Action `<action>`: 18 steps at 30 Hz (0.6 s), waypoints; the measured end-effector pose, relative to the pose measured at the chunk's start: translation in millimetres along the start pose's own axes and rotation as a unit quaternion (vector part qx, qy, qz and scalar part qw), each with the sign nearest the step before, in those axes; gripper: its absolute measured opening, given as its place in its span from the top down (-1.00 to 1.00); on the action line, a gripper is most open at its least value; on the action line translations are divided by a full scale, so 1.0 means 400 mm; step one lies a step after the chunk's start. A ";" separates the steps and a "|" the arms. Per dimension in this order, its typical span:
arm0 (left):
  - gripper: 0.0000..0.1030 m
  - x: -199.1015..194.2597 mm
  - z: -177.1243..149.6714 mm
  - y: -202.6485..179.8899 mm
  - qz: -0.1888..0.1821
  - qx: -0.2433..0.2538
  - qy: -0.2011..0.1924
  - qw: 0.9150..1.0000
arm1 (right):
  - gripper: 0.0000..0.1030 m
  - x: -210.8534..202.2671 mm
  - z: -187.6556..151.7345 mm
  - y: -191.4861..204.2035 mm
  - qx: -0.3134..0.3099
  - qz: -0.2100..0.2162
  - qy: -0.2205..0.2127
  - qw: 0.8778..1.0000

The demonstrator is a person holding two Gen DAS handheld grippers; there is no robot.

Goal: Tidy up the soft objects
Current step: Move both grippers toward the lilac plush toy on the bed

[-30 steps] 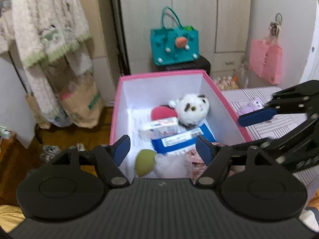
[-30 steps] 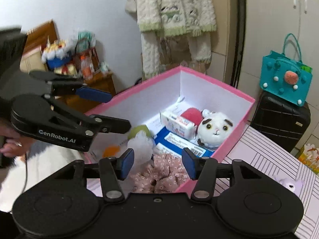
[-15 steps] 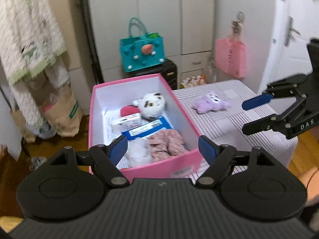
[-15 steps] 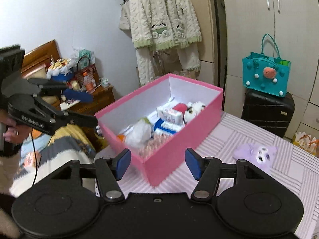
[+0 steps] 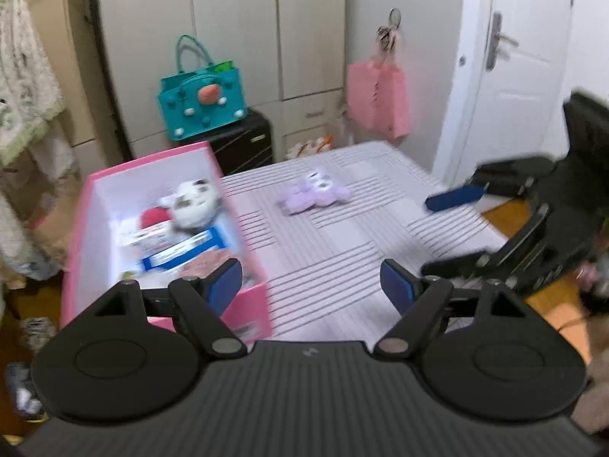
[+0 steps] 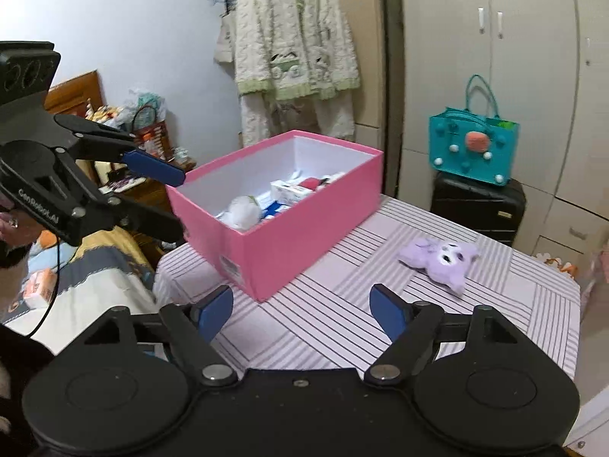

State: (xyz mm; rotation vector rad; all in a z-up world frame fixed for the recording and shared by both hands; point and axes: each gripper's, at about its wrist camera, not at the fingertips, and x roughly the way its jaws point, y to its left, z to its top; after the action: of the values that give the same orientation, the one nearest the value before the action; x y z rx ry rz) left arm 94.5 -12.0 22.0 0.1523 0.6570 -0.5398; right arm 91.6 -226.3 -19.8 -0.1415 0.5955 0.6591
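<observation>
The striped desk (image 6: 342,327) carries a pink box (image 6: 289,236) of soft items; a purple plush (image 6: 441,259) lies apart on the stripes. Left gripper (image 5: 312,285) and right gripper (image 6: 302,304) both hover with fingers released, empty

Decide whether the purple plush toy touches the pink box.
Apart. The right wrist view shows striped tablecloth between the purple plush toy and the pink box.

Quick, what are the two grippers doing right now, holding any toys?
Left gripper: open, holding nothing.
Right gripper: open, holding nothing; the purple plush toy lies on the striped table.
</observation>
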 end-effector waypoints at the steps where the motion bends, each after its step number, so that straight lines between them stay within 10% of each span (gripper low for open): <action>1: -0.54 0.019 0.004 -0.004 -0.013 -0.010 0.002 1.000 | -0.61 0.006 -0.016 -0.014 0.004 -0.004 -0.006 1.000; 13: -0.66 0.246 0.023 -0.057 -0.086 -0.107 -0.011 0.990 | -0.61 0.112 -0.121 -0.194 0.026 -0.051 -0.016 0.998; 18: -0.69 0.330 0.034 -0.081 -0.048 -0.105 -0.033 0.993 | -0.62 0.155 -0.117 -0.267 0.031 -0.052 -0.033 0.998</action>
State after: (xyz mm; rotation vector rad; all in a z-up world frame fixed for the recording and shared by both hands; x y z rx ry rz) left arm 172.1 -100.1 -47.8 -0.0955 0.6548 -0.5621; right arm 173.9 -291.8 -99.7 -0.0923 0.5415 0.5417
